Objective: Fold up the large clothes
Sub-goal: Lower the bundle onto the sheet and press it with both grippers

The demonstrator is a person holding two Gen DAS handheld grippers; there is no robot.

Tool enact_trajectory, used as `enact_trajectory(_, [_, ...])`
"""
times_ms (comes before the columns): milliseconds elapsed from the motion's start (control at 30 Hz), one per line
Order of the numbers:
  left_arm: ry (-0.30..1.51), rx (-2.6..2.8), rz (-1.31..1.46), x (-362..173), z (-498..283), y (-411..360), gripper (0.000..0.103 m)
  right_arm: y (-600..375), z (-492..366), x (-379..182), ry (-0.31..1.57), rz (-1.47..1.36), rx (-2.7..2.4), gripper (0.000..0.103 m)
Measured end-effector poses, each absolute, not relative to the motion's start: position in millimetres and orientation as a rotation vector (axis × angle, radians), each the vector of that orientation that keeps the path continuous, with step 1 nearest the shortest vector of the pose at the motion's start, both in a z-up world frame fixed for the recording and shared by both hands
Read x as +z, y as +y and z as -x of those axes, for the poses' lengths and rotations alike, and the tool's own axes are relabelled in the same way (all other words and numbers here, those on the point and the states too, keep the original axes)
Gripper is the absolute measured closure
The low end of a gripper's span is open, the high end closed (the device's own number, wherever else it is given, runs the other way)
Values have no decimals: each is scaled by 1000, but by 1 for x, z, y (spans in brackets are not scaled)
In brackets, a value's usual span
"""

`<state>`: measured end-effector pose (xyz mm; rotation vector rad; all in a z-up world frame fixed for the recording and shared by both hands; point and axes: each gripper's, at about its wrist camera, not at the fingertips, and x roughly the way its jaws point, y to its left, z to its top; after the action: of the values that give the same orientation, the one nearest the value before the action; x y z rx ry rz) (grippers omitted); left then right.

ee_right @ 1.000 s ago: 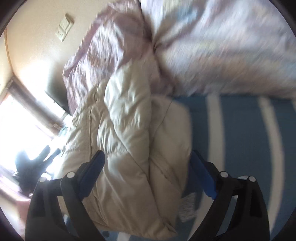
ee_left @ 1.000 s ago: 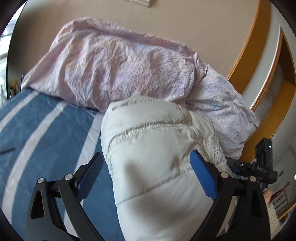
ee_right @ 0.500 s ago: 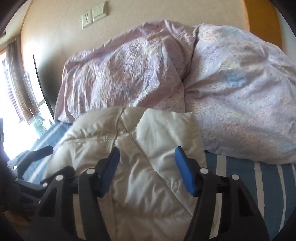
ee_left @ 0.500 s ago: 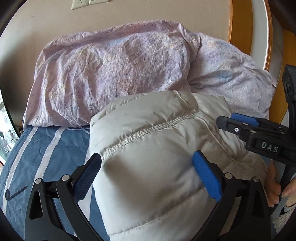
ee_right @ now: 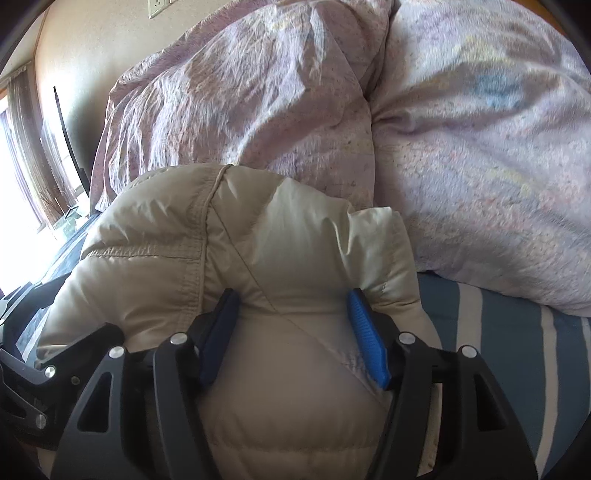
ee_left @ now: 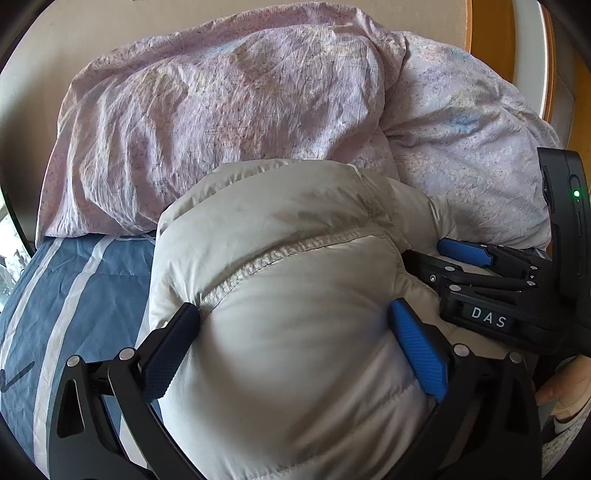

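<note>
Two sets of black tongs with blue pads grip a cream quilted down jacket [ee_left: 295, 350] bundled on a bed. In the left wrist view, the left tongs [ee_left: 291, 354] stand wide around a fat roll of the jacket, both pads sunk into the padding and clenched on it. In the right wrist view, the right tongs [ee_right: 293, 332] clamp a narrower bulge of the same jacket [ee_right: 280, 387], the fabric puffing out above and below the pads [ee_right: 365, 343].

The right tongs also show at the right edge of the left wrist view [ee_left: 465, 254], lying sideways against the jacket's far side, with the fingers of the person's hand [ee_left: 565, 391] just below them. A dark part of the left tongs sits at the lower left edge of the right wrist view.

The jacket rests on a blue bed cover with pale stripes [ee_left: 74, 295], which shows bare to the left of it in the left view and to the right of it [ee_right: 517, 350] in the right view. Just behind, touching the jacket's far edge, lies a heaped pink-lilac patterned duvet [ee_left: 240, 110]. Beyond it rises a beige wall [ee_right: 85, 48] with a socket plate [ee_right: 157, 7], and a bright window [ee_right: 14, 155] at the far left.
</note>
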<state>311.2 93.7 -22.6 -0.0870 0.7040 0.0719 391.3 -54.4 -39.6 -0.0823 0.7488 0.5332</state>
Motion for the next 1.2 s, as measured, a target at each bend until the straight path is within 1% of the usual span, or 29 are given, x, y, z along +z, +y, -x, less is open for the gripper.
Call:
enact_trajectory(300, [695,112,65,-32,-316,87,1,-60,-401,-53,763,42,558,41])
enact_trajectory(467, [696,116,65,-33,-319,88,1,-61,-401,-52,770,41,544,40])
enact_trajectory(600, [692,109,73,-33,-318,92,1,-73,-387,-38,778,43,524,31])
enact_trajectory(700, [685,107,79,-33,-316,92,1,-86,-373,-32,780,35,540,30])
enact_trajectory(800, [685,116,69,-33,-316,90,1,-76,-371,-40,777,113,507,29])
enact_trajectory(900, [683,134,58,-33,-316,88,1,-73,-379,-46,783,89,479,25])
enact_trajectory(1033, [666,143,47,-26,-307,86,1,-79,-379,-42,784,62,478,24])
enact_trajectory(1100, [656,127,76,-20,-297,90,1,-88,-372,-34,779,48,462,19])
enact_trajectory(1133, [649,121,93,-17,-290,92,1,-94,-368,-31,770,44,451,16])
enact_trajectory(1167, [643,120,104,-13,-284,94,1,-100,-361,-25,752,46,419,8])
enact_trajectory(1200, [633,119,108,-10,-278,95,1,-106,-356,-20,734,44,403,6])
